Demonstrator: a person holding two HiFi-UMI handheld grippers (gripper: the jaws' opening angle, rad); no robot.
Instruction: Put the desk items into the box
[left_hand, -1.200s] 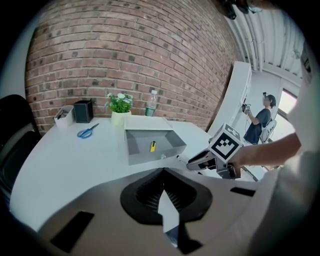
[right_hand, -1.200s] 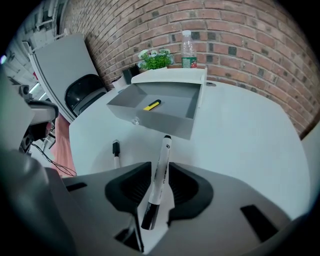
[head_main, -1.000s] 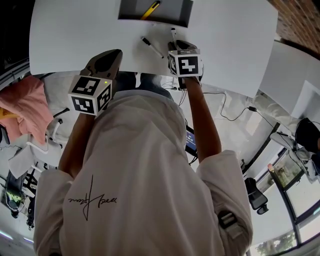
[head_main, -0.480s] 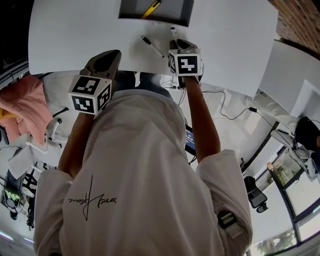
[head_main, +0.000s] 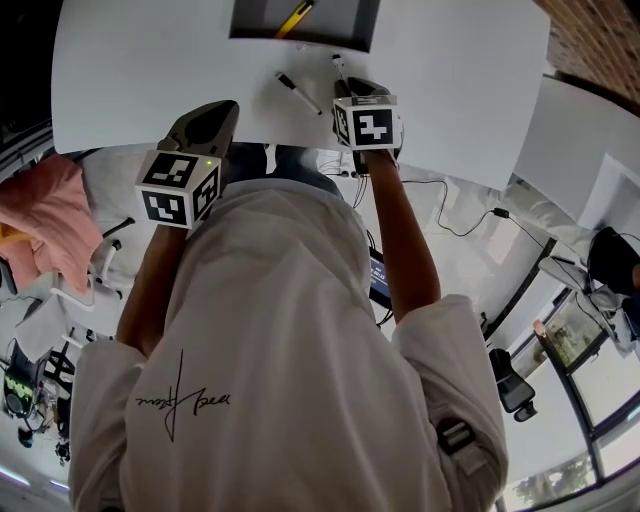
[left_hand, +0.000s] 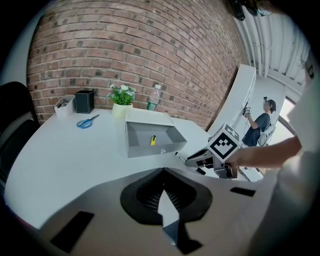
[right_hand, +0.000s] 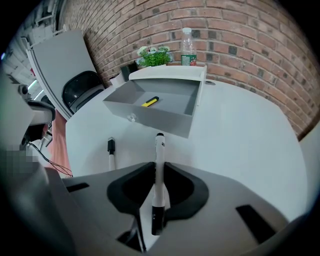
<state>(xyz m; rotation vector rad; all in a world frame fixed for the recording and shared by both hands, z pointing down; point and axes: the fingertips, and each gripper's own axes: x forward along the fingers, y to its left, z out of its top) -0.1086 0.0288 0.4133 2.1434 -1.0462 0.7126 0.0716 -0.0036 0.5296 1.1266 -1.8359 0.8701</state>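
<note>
Right tool (right_hand: 159, 169) pinched a marker (right_hand: 159, 150) on the table (right_hand: 240, 140), its jaws having just been closing on it; left tool (left_hand: 162, 194) was pressed together and empty.
The marker's lower end ran out of sight between the jaws, and in the head view the marker cube hid the right tool's tips. The pinched marker pointed at the open grey box (right_hand: 160, 120), just short of its front wall. The box held one yellow item (right_hand: 150, 101), too small to identify. A second marker (right_hand: 111, 152) lay to the left, apart.

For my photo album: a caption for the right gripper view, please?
Right gripper, jaws just closing, pinches a white marker before the grey box.
</note>
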